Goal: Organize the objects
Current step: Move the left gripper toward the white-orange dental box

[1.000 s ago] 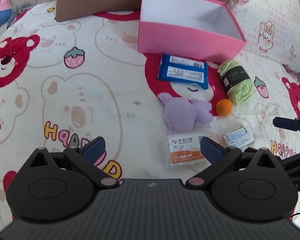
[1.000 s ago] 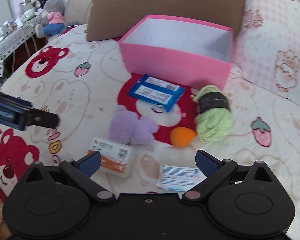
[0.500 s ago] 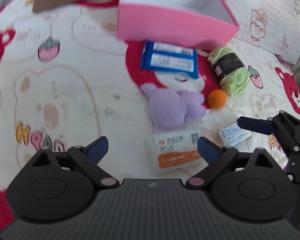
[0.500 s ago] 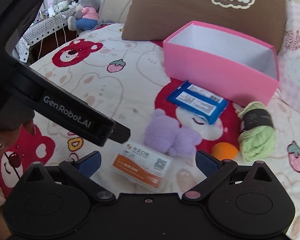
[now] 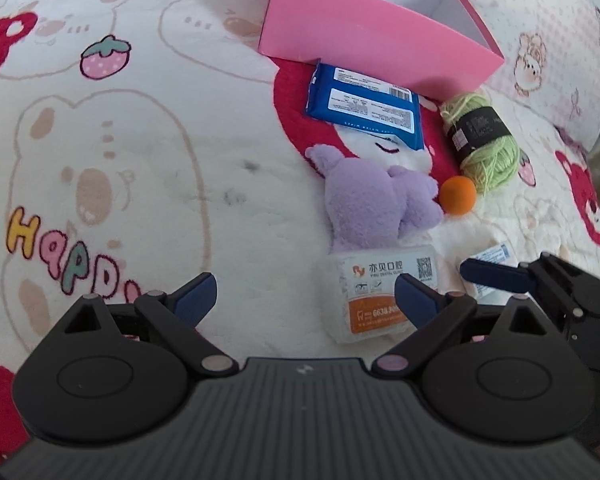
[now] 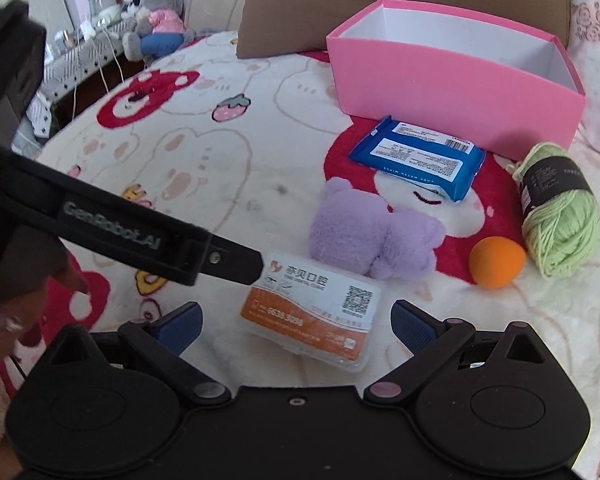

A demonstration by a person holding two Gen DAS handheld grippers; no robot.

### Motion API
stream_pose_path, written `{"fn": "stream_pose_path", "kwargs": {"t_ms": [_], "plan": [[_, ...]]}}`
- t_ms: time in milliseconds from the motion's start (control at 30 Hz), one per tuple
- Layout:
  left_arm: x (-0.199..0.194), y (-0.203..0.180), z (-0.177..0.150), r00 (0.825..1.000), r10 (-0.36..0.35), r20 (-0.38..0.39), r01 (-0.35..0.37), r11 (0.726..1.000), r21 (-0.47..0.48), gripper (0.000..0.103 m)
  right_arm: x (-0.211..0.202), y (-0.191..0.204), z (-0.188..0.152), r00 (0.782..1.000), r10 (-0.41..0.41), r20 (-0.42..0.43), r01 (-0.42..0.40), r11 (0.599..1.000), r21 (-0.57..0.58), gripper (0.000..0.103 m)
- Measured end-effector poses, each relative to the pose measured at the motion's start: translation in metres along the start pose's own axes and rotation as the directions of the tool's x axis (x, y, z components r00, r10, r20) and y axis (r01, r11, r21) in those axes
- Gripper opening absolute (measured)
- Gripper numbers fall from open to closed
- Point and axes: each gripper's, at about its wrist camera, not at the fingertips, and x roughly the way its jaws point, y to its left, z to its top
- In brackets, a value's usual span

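Both tools hang jaws apart, gripping nothing: left gripper (image 5: 305, 295), right gripper (image 6: 296, 322). Clear floss box (image 6: 314, 311) lies on the blanket (image 5: 148, 200) between the right fingers, untouched, near purple plush (image 6: 370, 234).

The pink box (image 5: 364, 36) is cut off at the top of the left wrist view, so its back wall does not show there. The brown pillow (image 6: 404, 4) runs past the top edge, and its cloud picture is only half seen. The left gripper's black finger lies across one corner of the clear case (image 6: 316, 312) in the right wrist view. The small white packet (image 5: 492, 256) is mostly behind the right gripper's blue finger. Words on the blue packet (image 6: 420, 158) are too tiny to read. The things on the far shelf (image 6: 88, 36) are too small to make out. A hand (image 6: 8, 312) is cut by the left edge.
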Motion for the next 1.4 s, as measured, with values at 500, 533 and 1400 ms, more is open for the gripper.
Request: {"fn": "stream_pose_path", "kwargs": {"t_ms": [500,533,1400], "plan": [[0.028,0.006,-0.014,0.992,-0.120,-0.036,0.119,0.992,-0.047,0.069,0.028,-0.009,-0.006,0.996,-0.003,-0.093,0.011,0.997,0.082,0.101],[0.030,0.006,-0.015,0.991,-0.131,-0.032,0.129,0.990,-0.055,0.066,0.029,-0.010,-0.008,0.996,-0.002,-0.091,0.010,0.996,0.093,0.101],[0.037,0.009,-0.021,0.977,-0.213,0.003,0.212,0.971,-0.111,0.041,0.040,-0.008,-0.018,0.997,-0.028,-0.076,0.035,0.995,0.088,0.093]]}}
